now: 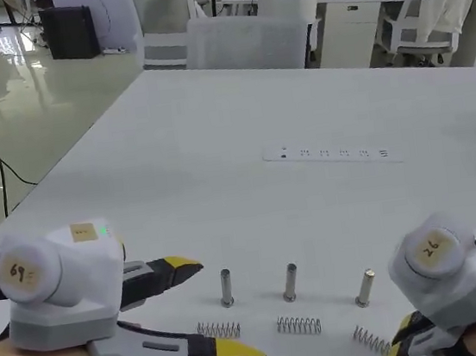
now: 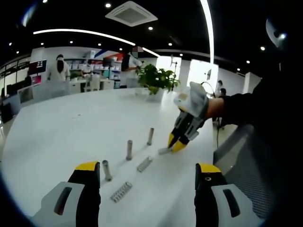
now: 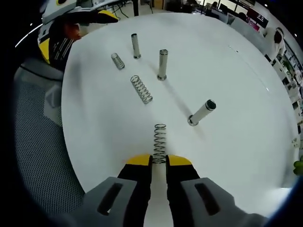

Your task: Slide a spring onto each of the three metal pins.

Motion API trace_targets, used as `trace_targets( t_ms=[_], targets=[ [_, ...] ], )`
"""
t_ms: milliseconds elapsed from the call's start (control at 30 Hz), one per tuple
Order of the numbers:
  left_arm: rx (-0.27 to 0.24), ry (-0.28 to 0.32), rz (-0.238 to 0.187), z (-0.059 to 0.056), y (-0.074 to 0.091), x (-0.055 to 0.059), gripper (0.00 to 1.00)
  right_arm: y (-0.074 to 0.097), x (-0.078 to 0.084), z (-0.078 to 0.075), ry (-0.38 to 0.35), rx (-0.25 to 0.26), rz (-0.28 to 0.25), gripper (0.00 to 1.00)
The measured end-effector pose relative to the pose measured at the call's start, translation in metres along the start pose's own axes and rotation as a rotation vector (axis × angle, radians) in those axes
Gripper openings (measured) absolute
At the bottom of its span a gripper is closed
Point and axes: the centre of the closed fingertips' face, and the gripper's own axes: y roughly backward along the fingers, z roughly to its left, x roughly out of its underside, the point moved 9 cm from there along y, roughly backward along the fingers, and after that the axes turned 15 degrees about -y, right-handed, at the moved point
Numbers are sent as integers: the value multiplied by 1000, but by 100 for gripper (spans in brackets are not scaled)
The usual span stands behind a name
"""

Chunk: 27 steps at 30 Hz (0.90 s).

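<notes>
The spring (image 3: pixel 159 139) you want runs up from the bottom centre of the right gripper view, lying flat on the white table (image 3: pixel 227 156). Your right gripper (image 3: pixel 159 161) has its jaws nearly together on the spring's near end, with most of the coils sticking out free ahead. The nearest pin (image 3: pixel 203 112), probably its target, stands just up and right of it, apart from the spring. The middle pin (image 3: pixel 163 64) and far pin (image 3: pixel 135 45) stand in a row toward the upper left, each bare, with the second spring (image 3: pixel 141 89) and third spring (image 3: pixel 117 60) lying loose beside them. Your left gripper (image 2: pixel 147 172) is spread wide with nothing in it, hovering at the lower left of the head view, near the far pin. I judge the grip to be the weak point: held by so few coils, the spring could droop, pivot or pop out as you lift, and a sagging free end would miss the pin top or catch on its rim. Push down off-axis and you may knock the pin over, since I cannot see anything anchoring it
</notes>
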Motion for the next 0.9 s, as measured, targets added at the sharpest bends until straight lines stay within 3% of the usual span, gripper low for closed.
trace_targets(
  t_ms=[167, 367, 467, 667, 900],
  targets=[
    [4, 0, 1, 0, 0, 0, 78, 4, -3, 0, 0, 3, -18, 8],
    [21, 2, 2, -2, -1, 0, 75, 18, -14, 11, -11, -48, -72, 8],
    [29, 2, -3, -3, -2, 0, 73, 27, -25, 22, -4, -98, -121, 8],
    [47, -4, -16, -4, -2, -1, 66, 40, -43, 42, 69, -144, -167, 8],
    [71, -26, -32, -7, -3, -3, 53, 45, -57, 63, 178, -177, -172, 8]
  ],
)
